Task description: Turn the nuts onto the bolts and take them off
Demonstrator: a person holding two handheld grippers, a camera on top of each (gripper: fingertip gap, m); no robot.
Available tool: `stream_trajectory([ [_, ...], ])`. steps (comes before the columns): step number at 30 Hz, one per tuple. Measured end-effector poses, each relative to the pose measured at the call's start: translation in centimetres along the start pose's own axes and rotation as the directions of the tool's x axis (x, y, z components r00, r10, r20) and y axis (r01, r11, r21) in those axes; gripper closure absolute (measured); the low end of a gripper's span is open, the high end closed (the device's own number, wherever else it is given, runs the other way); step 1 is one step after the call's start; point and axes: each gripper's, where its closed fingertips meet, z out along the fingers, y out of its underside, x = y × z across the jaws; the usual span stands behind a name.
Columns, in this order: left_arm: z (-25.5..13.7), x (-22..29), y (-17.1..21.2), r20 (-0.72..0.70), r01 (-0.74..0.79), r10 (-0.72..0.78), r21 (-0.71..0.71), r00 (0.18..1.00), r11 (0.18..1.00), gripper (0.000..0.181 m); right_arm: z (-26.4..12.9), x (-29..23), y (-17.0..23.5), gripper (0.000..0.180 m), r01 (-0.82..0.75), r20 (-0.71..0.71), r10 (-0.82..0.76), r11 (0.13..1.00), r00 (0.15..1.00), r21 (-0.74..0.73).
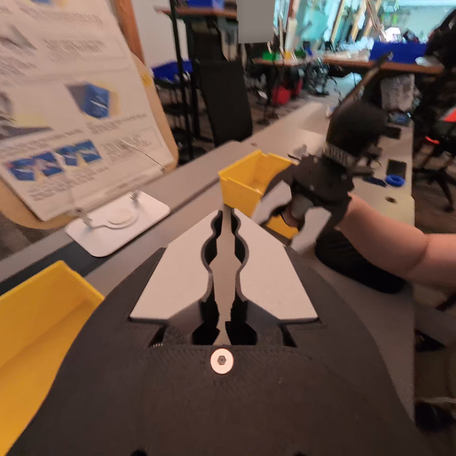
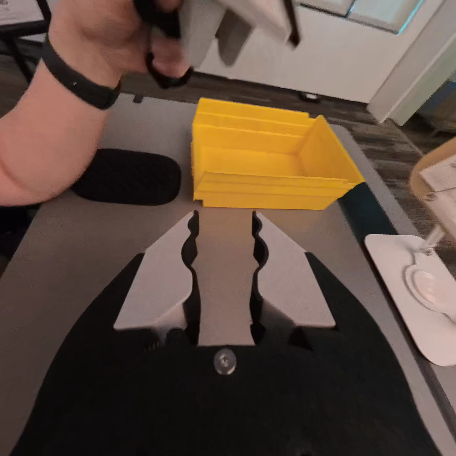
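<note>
No nuts or bolts show in either view. My left gripper has its jaws almost together and nothing between them, above the grey table. A yellow bin stands just ahead of it. My right gripper is open and empty, low over the table, just short of a yellow bin whose visible inside looks empty. The right gripper also shows in the left wrist view, held by a hand beside the far bin. The left gripper shows blurred at the top of the right wrist view.
A second yellow bin is at the lower left. A poster stand with a white base stands on the table. Black pads lie under the forearms. Chairs and benches are behind. The gap from one gripper's tips to the other's is roughly 10 centimetres. Between my right fingertips and the white base there is roughly 40 centimetres. Seen from the left wrist view as well.
</note>
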Motion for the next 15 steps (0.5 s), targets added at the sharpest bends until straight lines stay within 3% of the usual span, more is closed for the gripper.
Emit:
stream_trajectory([
  [6, -3.4, 0.2, -3.9, -0.068, 0.072, -0.058, 0.212, 0.996, 0.975, 0.162, 4.8, -3.5, 5.1, 0.136, 0.074, 0.159, -0.042, 0.977, 0.986, -0.202],
  [10, -5.0, 0.5, -4.0, -0.083, 0.091, -0.075, 0.212, 0.994, 0.973, 0.157, 7.2, -6.7, 8.3, 0.147, 0.155, 0.294, -0.069, 0.947, 0.953, -0.282],
  [15, -7.4, 1.1, -4.1, -0.044, 0.042, -0.034, 0.190, 0.998, 0.981, 0.155, 8.1, -8.5, 10.9, 0.154, 0.075, 0.364, 0.086, 0.910, 0.928, -0.408],
])
